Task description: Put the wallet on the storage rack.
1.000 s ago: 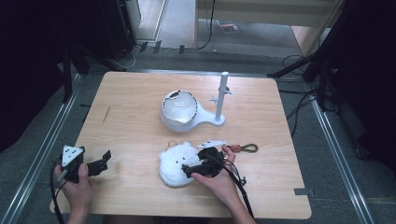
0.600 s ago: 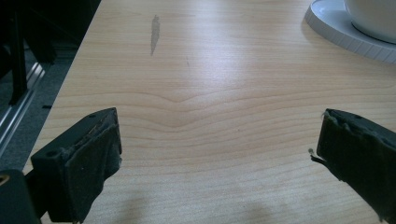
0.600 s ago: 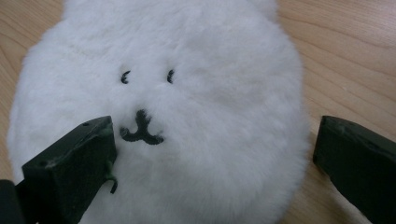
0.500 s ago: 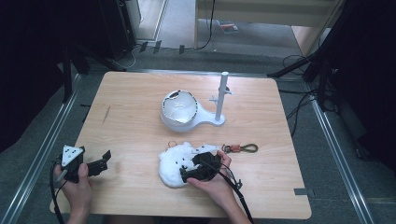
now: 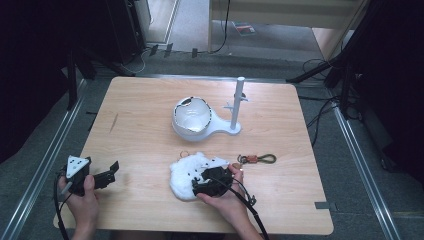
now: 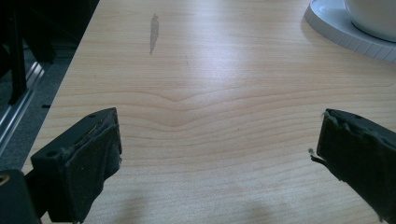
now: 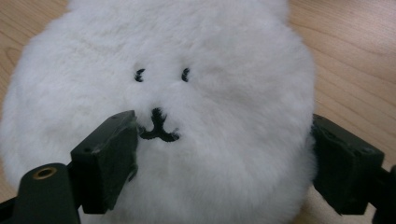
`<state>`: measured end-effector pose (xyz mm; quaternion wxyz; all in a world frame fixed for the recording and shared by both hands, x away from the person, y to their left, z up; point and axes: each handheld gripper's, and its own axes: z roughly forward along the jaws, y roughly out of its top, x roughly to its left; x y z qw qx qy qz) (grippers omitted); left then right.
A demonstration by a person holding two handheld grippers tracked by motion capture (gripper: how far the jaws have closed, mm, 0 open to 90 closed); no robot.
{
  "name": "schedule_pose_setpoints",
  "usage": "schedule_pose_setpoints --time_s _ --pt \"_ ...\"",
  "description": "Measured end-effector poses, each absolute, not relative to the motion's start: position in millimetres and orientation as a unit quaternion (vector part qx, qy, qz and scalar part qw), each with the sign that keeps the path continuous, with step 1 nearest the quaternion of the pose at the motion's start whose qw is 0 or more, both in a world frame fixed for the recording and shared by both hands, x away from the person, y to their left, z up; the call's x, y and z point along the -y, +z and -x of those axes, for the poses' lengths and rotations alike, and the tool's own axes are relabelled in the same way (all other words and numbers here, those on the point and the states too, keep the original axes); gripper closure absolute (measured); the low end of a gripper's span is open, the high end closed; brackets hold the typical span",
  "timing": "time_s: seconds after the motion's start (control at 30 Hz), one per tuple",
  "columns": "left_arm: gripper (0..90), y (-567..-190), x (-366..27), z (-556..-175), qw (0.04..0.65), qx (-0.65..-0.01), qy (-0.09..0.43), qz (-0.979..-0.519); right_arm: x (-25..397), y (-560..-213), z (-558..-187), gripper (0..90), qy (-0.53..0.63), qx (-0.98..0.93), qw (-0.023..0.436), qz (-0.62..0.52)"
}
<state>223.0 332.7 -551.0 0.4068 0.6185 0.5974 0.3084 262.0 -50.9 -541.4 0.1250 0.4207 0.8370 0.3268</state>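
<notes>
plush toy [image 7: 187,93] edges cropped — lower body hidden

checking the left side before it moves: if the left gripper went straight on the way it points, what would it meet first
Mostly bare table; the left gripper is open and empty. Farther ahead and to the right lies the white stand base, though depth is unclear.

Soft, even overhead light falls on the pale wooden table [image 5: 150,130], while the floor and dark equipment around it lie in deep gloom; the high view is slightly grainy and soft. In the left gripper view a pale sheen of glare crosses the wood grain, and faint blurred shadows lie near the bottom edge. In the right gripper view the fluffy white round plush toy with a stitched black face [image 7: 187,93] is bright and fairly sharp, with the wood behind it blurred.
</notes>
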Motion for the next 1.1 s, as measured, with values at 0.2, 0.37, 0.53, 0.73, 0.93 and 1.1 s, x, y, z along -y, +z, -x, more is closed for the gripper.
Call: schedule_pose_setpoints --time_s 0.2,0.37,0.53,0.73,0.93,1.1 --pt "0.5 -551.0 -332.5 -223.2 0.405 -0.597 0.308 -0.62 49.9 -540.4 -259.7 28.4 0.33 -0.839 0.127 -0.414" --pt "0.6 -551.0 -332.3 -223.4 0.403 -0.596 0.308 -0.622 48.2 -542.0 -254.3 36.2 0.342 -0.827 0.14 -0.423" --pt "0.5 -551.1 -332.7 -223.5 0.404 -0.597 0.307 -0.622 54.1 -540.1 -258.7 45.5 0.347 -0.828 0.126 -0.423" --pt "0.6 -551.0 -331.5 -224.1 0.399 -0.597 0.307 -0.624 53.5 -539.1 -257.9 52.9 0.343 -0.829 0.133 -0.421" --pt "0.6 -551.2 -331.1 -224.3 0.398 -0.596 0.309 -0.625 52.9 -537.6 -254.2 71.2 0.338 -0.83 0.165 -0.412" --pt "0.6 -551.0 -331.2 -224.5 0.396 -0.596 0.308 -0.626 55.7 -536.5 -255.8 76.8 0.343 -0.829 0.156 -0.414"
